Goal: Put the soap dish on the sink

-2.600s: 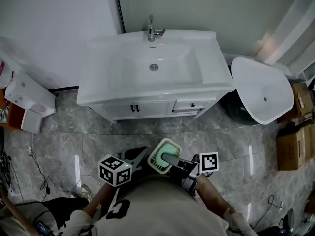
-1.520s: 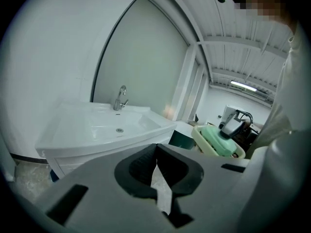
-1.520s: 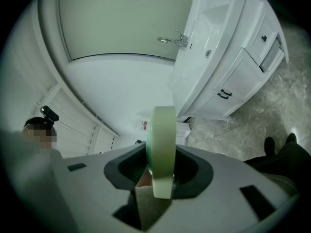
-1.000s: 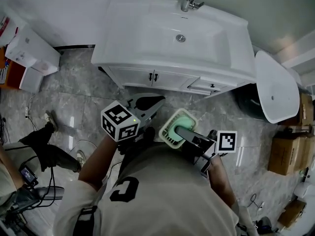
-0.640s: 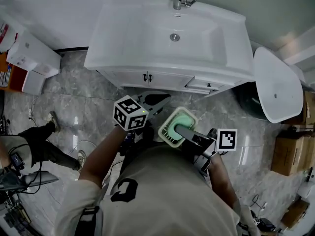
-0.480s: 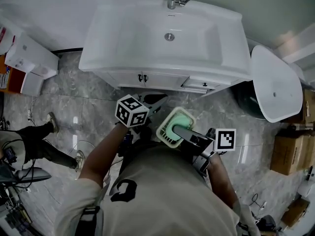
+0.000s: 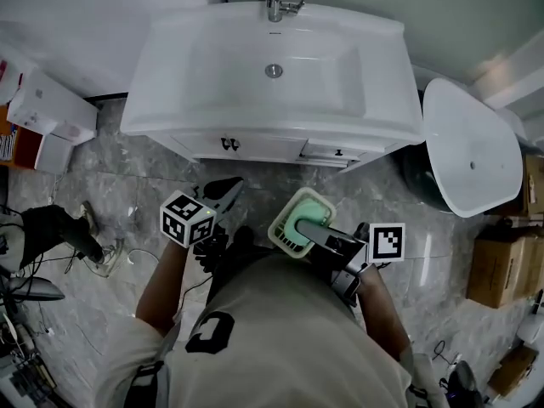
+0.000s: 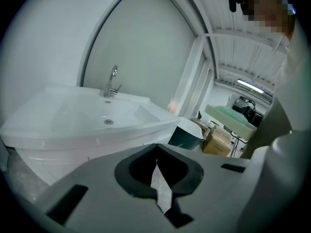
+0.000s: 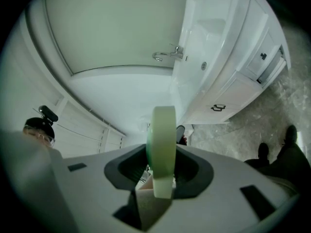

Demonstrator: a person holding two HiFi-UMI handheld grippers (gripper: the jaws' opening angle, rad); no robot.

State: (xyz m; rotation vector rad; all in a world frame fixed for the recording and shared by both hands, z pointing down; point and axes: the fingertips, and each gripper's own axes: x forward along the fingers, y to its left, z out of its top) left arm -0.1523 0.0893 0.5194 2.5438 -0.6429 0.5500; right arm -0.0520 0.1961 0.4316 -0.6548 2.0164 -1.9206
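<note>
Soap dish (image 7: pixel 293 238) – pale outer tray with a green liner (image 7: pixel 311 208) seated inside it. It is clamped on edge in the right tongs (image 7: pixel 304 228), low in front of the person's torso and over the grey stone floor (image 7: pixel 127 185). It is well apart from the sink (image 7: pixel 161 109).

Right gripper view: dish (image 9: pixel 163 130) stands upright between the jaws, seen edge-on, both pads pressed to its sides.

Left tongs (image 7: pixel 226 189) – jaws together with nothing between them. They are held just left of the dish and point toward the cabinet (image 7: pixel 255 147). Left gripper view shows the tongs (image 8: pixel 156 152) meeting at the tip.

Sink: white one-piece basin on a white cabinet with two doors. Drain (image 7: pixel 274 71) in the middle of the bowl, chrome faucet (image 7: pixel 274 2) at the back rim.

Right of the cabinet, a second loose basin (image 7: pixel 467 155) leans on something dark. Cardboard boxes (image 7: pixel 501 262) sit beyond it on the floor.
</note>
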